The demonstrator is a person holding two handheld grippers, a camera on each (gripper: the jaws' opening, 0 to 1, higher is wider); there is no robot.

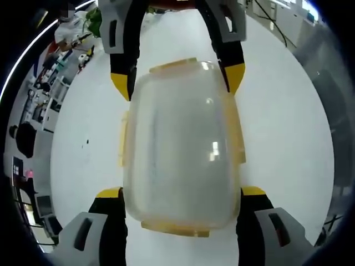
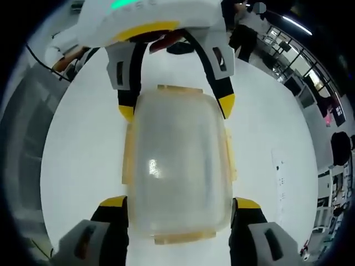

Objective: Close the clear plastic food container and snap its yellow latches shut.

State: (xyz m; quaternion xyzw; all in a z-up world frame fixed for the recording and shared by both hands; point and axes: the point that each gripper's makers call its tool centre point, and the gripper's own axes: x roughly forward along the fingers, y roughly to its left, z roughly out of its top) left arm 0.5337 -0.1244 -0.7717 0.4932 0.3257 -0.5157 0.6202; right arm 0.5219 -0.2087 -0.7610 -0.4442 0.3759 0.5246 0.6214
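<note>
**Lid on, latches next**

Left gripper (image 1: 177,199) at 6 o'clock, fingers wide, straddles the near end of the container (image 1: 180,149) on the white surface (image 1: 277,122); right gripper (image 1: 177,77) at 12 straddles the far end likewise. Yellow latches (image 1: 237,130) seemingly still unsnapped; next move likely pressing each flap flat

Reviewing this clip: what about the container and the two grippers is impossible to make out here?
- Container contents: both views, hazy lid blurs the inside.
- Yellow latches: snapped or loose, too faint in both views.
- Whether left gripper or right gripper fingers press the container's sides: contact hidden behind its bulging edge.
</note>
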